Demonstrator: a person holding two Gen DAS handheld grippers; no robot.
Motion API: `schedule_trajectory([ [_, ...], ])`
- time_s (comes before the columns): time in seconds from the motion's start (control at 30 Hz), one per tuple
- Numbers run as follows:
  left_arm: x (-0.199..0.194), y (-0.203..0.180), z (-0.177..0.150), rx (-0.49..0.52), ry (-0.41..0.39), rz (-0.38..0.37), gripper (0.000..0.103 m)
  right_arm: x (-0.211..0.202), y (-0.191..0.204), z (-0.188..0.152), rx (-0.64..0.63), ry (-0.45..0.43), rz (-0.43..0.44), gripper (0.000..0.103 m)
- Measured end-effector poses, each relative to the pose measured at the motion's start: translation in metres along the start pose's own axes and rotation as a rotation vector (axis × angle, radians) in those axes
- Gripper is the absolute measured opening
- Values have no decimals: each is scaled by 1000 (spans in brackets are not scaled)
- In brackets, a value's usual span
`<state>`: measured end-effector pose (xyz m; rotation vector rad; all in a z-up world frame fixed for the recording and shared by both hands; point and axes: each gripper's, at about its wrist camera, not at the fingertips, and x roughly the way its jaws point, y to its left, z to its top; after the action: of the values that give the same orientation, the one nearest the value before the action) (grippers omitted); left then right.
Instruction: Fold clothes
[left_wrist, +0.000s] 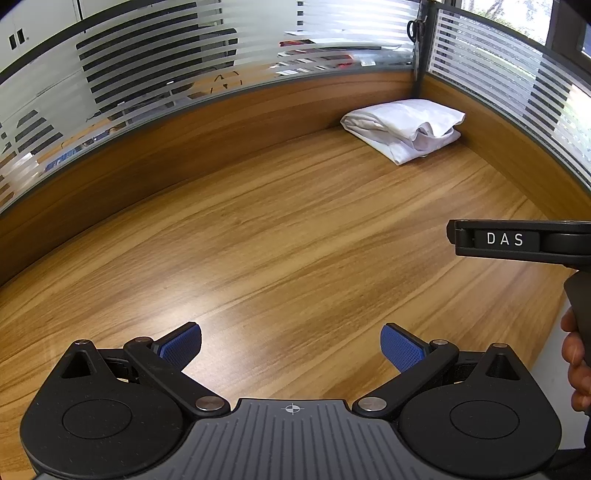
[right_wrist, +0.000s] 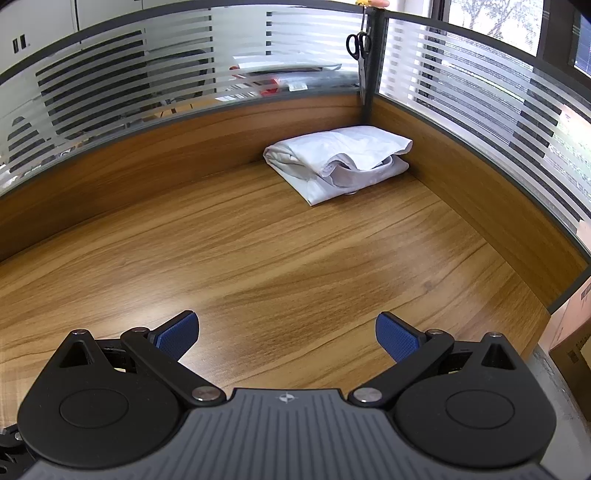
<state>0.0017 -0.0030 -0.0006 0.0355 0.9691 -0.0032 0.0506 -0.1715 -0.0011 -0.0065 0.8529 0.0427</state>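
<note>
Bench (right_wrist: 258, 251) bare wood from both grippers out to far corner. Folded white garment (right_wrist: 338, 162) sits in that corner, against back partition wall (right_wrist: 184, 147) and just beside right partition wall (right_wrist: 480, 192). Walls (wood below, striped glass above) close off back and right side. Scissors (right_wrist: 359, 44) hang on corner post above garment. Left gripper (left_wrist: 291, 345) and right gripper (right_wrist: 288, 334): fingers spread wide, nothing between. Right gripper body (marked DAS) juts in at right of left view.
</note>
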Motion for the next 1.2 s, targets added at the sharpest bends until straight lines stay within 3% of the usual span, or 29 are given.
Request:
schedule_trajectory([
  [0.77, 2, -21, 5, 40, 37, 16, 103, 15, -22, -1, 52, 43, 9, 103],
  [1.2, 34, -76, 36, 15, 55, -26, 103, 35, -81, 20, -13, 65, -6, 103],
])
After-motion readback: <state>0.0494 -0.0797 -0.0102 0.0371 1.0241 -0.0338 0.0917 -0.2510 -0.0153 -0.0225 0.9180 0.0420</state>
